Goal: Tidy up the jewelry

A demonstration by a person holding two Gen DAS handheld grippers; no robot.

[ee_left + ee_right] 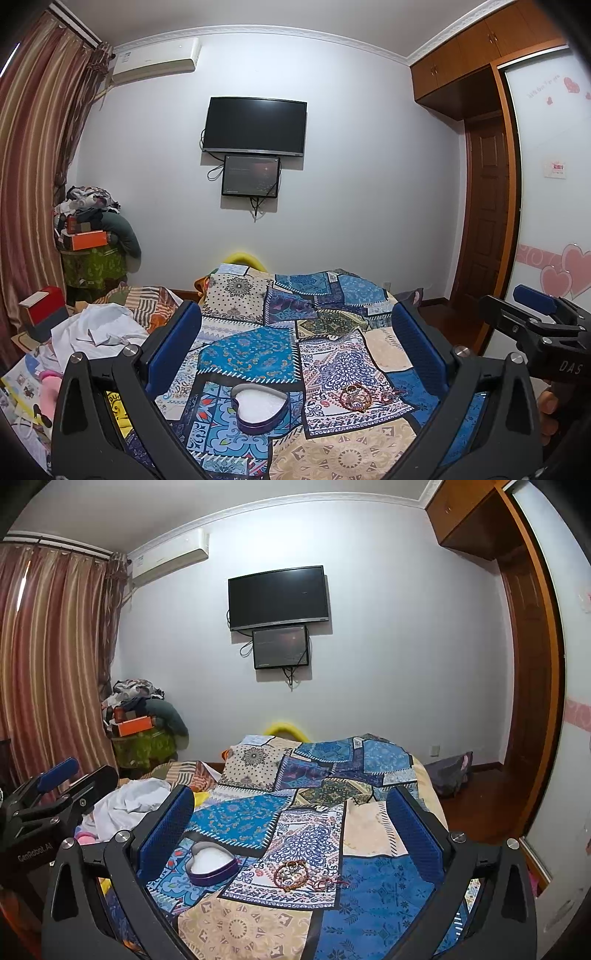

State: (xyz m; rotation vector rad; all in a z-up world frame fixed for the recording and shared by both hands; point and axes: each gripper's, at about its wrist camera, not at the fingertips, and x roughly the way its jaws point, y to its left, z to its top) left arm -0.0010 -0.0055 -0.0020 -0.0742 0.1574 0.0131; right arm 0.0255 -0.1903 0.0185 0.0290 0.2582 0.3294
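A purple heart-shaped tin (259, 406) (211, 864) with a white lining lies open on the patchwork bedspread (332, 354) (314, 812). To its right sits a small heap of bracelets (358, 396) (291, 874), with a thin red cord bracelet (327, 883) beside it. My left gripper (297, 314) hovers above the bed, open and holding nothing, with the tin low between its fingers. My right gripper (290, 794) is also open and holds nothing, with the bracelets low between its fingers. Each gripper appears at the edge of the other's view.
White cloth (99, 328) (129, 805) and clutter lie on the bed's left side. A red and white box (42, 306) stands at far left. A pile of clothes and boxes (88, 229) fills the corner by the curtain. A wardrobe and door (487, 221) are at right.
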